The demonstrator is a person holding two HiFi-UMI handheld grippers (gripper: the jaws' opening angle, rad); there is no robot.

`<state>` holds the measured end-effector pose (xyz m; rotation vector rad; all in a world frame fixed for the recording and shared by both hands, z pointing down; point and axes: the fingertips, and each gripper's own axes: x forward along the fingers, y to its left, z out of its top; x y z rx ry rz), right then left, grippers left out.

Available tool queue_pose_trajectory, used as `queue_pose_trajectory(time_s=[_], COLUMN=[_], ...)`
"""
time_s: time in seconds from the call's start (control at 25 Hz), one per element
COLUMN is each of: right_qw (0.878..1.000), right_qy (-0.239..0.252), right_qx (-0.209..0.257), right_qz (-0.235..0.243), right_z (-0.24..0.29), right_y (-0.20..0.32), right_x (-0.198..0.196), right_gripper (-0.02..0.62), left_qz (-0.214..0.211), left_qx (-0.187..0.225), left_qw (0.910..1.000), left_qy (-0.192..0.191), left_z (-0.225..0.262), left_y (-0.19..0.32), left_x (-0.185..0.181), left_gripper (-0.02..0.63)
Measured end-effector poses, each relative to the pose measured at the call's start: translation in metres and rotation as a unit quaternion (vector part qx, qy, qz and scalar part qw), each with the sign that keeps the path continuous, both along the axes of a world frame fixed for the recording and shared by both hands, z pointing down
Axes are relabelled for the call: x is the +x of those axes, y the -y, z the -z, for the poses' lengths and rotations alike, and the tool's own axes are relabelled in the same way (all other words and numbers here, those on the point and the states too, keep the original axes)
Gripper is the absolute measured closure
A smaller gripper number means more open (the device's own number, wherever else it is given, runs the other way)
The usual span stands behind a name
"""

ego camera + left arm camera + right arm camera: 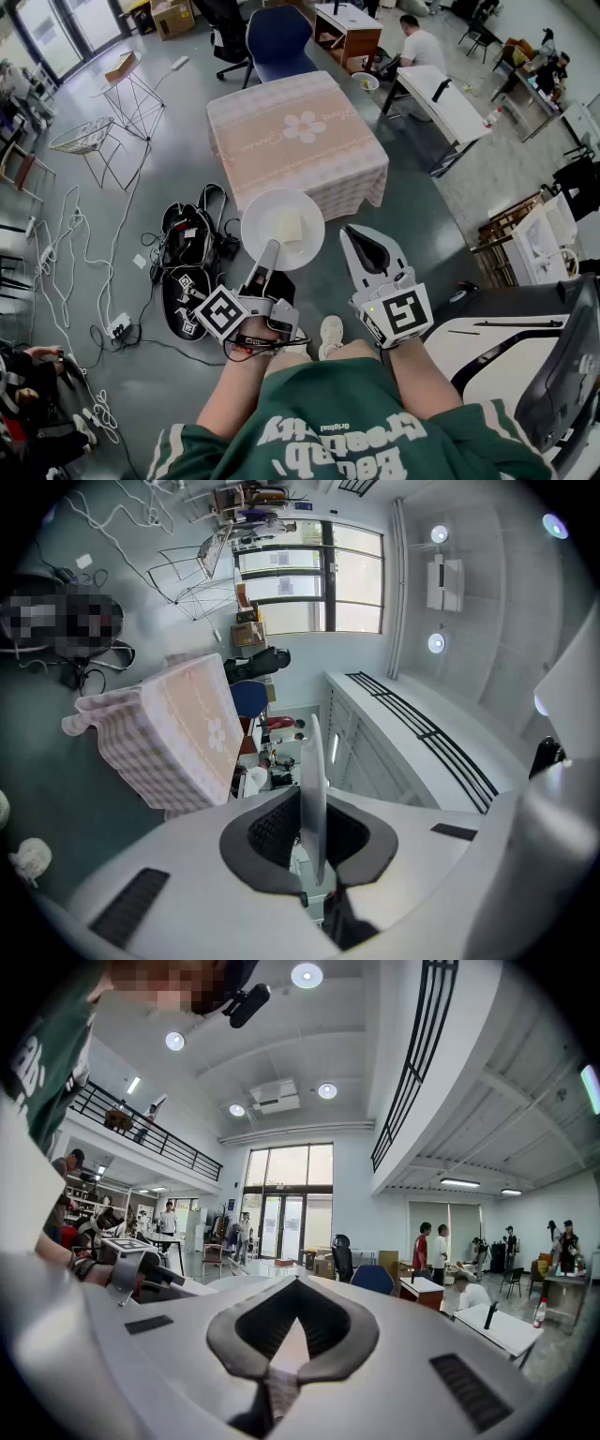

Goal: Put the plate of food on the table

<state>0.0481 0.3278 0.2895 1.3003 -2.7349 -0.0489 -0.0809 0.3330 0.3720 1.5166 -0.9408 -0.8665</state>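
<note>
The left gripper (271, 251) is clamped on the near rim of the plate (258, 220); in the left gripper view the plate (312, 789) stands edge-on between the dark pads (272, 832), which press on it from both sides. In the head view the plate is held out level over the floor (178, 394), just short of the table (281, 159) and not touching it; a pale block of food (288, 228) lies near its middle, though what kind is too small to tell. The table's pink cloth (183, 733) hangs down its sides. The right gripper (354, 234) is held beside the plate, apart from it; its tips meet and nothing is between its jaws in the right gripper view (296, 1283).
</note>
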Motion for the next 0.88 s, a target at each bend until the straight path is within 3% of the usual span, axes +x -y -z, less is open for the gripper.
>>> queue_pose_trajectory(time_s=[0.88], right_qw=[0.999], right_qy=[0.021], right_qx=[-0.001], right_qz=[0.032], right_z=[0.002], right_y=[0.002], right_x=[0.037], right_gripper=[0.580], left_qz=[0.028], left_qx=[0.000], left_qw=[0.9996], left_qy=[0.006], left_z=[0.009], left_y=[0.005], left_x=[0.034], left_gripper=[0.577])
